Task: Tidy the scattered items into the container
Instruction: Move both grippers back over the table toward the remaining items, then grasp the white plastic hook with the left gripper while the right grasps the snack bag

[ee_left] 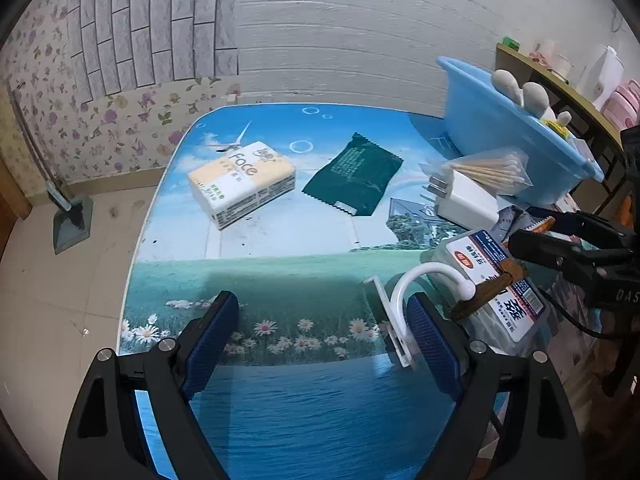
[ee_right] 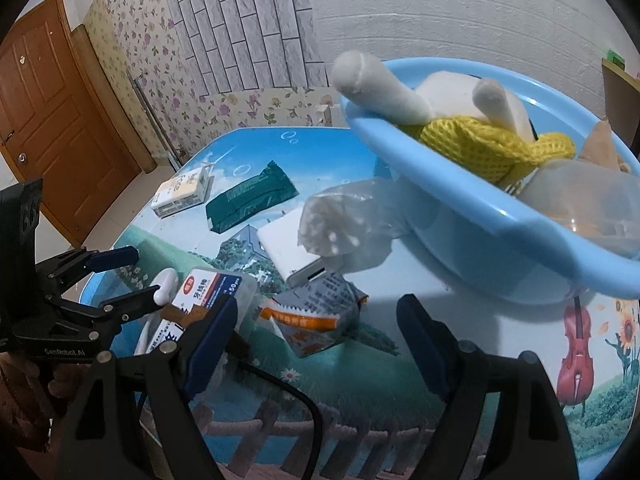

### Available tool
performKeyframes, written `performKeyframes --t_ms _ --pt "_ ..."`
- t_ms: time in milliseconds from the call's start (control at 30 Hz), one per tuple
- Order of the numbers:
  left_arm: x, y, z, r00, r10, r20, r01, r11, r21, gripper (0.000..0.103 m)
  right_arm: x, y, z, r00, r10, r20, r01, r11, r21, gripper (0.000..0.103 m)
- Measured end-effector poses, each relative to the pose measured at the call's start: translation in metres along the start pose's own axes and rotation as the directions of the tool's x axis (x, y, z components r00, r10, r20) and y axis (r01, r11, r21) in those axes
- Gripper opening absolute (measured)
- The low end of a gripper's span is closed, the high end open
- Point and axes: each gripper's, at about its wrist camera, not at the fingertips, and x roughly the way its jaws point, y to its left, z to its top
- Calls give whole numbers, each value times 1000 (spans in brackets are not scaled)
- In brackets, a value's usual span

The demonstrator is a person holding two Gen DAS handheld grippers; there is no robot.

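Floss box: lies flat on the surface, well in front of the basin, its long axis running away from you and slightly left.
Hook: white, touching the box's left side.
Right gripper: nearer hand; its jaws stand apart and grasp nothing. The box sits just beyond its left finger, not between them; a crumpled packet lies in the gap instead.
Left gripper: released, only bare surface between its fingers; the hook is at its right finger.
Basin: blue, already holds a plush toy.
Next move: probably shift your right gripper left to straddle the box across its short side.
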Motion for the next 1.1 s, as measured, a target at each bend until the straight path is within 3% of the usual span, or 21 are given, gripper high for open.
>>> performKeyframes --t_ms 33,100,267,333,500,1100 --pt "0 0 0 1000 -1 -3 1 1000 -2 86 0 -1 0 1000 12 2 -12 1000 1 71" --pt "0 -3 0 1000 -12 -7 12 1000 0 86 3 -3 -1 999 38 -27 -38 999 5 44" --pt "3 -17 -1 1000 -9 -11 10 999 53 86 0 -10 -5 997 68 -31 -67 997 25 37" --pt "4 -22 0 1000 -6 -3 6 997 71 79 -3 -14 -7 997 71 -29 -70 997 34 35" --pt "4 -27 4 1000 24 9 -25 995 93 27 -14 -26 -16 998 62 -22 -61 996 60 34" --pt "-2 -28 11 999 43 29 -44 998 54 24 -62 -80 -56 998 -52 21 49 987 153 34"
